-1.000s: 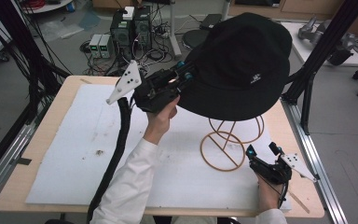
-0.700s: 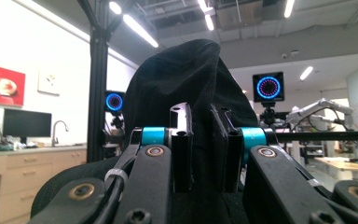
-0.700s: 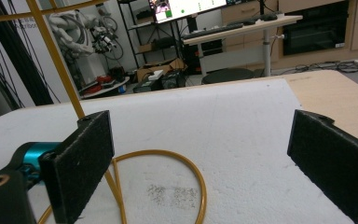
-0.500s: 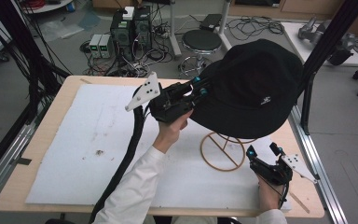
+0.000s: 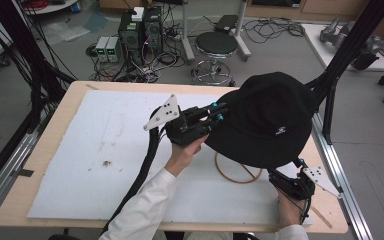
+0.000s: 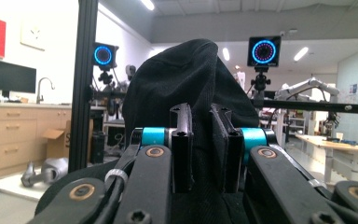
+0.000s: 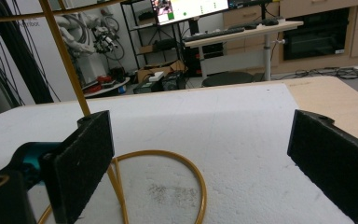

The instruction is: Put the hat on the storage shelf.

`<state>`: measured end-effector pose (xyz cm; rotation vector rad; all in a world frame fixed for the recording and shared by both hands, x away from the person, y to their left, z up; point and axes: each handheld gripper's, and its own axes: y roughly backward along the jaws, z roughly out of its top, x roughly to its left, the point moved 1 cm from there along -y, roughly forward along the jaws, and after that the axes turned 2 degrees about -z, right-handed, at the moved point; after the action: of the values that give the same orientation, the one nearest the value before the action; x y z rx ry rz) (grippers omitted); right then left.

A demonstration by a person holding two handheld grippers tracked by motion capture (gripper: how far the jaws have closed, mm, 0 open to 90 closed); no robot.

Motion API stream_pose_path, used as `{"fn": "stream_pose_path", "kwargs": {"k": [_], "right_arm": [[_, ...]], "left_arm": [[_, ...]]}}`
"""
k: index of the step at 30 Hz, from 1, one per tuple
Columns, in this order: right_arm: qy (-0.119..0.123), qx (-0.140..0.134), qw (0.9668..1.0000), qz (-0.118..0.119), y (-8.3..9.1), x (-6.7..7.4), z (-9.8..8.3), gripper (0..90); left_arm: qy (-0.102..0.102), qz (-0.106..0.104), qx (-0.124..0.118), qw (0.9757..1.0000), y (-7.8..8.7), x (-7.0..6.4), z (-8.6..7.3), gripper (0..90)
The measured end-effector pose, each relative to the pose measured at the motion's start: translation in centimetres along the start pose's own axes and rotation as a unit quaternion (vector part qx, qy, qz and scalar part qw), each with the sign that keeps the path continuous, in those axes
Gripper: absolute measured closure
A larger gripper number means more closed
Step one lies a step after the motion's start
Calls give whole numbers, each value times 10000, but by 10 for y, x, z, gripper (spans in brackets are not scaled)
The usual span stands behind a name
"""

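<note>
Item: black bucket hat (image 5: 272, 117), small white emblem on the crown. Location: above the right half of the desk (image 5: 55, 150), over the gold wire stand (image 5: 237, 172), whose ring base rests on the white foam sheet (image 5: 105, 150) and shows under the brim.

Item: my left gripper (image 5: 215, 114). State: clamped narrow on the hat's brim at its left edge; in the left gripper view black cloth (image 6: 191, 93) is pinched between my jaws and rises beyond them.

Item: my right gripper (image 5: 294, 167). State: spread wide, holding nothing. Location: low at the desk's near right corner, just beside the stand; the right gripper view shows the stand's ring (image 7: 168, 168) between my pads (image 7: 81, 163).
</note>
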<state>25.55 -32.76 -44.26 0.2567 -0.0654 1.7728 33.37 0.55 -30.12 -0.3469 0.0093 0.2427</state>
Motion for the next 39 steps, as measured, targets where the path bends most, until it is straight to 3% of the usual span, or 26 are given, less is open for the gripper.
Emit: {"fn": "stream_pose_path", "kwargs": {"k": [14,25,32,34,39], "right_arm": [[118,-35,9999,-40,2,4,0,62],[168,-30,9998,-32,2,10,-1,62],[169,-25,9999,-18,2,12,-1,62],[182,-18,9998,-19,3,12,-1,62],[146,-21,9999,-30,3,12,-1,62]], "left_arm": [[101,-11,303,9995,15,4,-15,739],[407,136,442,9981,26,8,-33,675],[514,337,383,9974,34,12,-36,502],[440,502,320,9973,37,12,-34,454],[343,643,267,9970,42,12,-28,401]]}}
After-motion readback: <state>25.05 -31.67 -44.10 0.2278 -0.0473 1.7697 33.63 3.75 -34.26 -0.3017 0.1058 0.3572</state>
